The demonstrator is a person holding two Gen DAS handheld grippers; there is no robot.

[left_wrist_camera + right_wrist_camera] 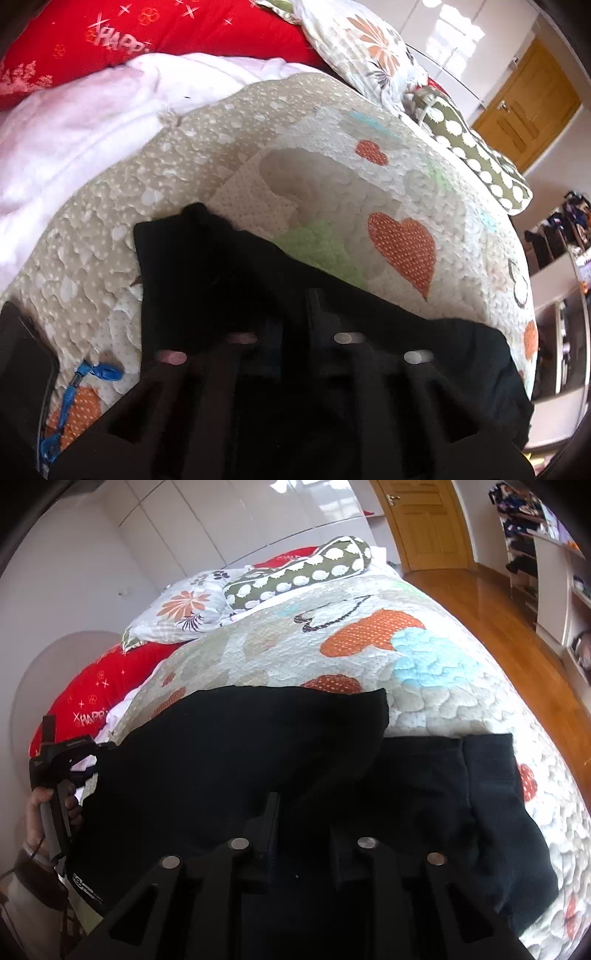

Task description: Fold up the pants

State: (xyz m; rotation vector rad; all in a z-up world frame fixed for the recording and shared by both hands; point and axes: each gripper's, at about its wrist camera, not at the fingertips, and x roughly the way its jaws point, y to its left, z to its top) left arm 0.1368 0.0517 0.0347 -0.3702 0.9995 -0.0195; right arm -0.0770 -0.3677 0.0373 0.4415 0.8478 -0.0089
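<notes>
your left tool sits low over the black pants on the quilt; its fingers merge with the dark cloth, so you cannot tell how wide they stand or whether they grip. left of it a blue cord lies on the quilt, with a white blanket beyond. your right tool looks parted, cloth between the fingers, grip unclear. the pants lie doubled, folded edge toward the pillows. bare quilt runs on to the bed's right edge, wood floor past it.
</notes>
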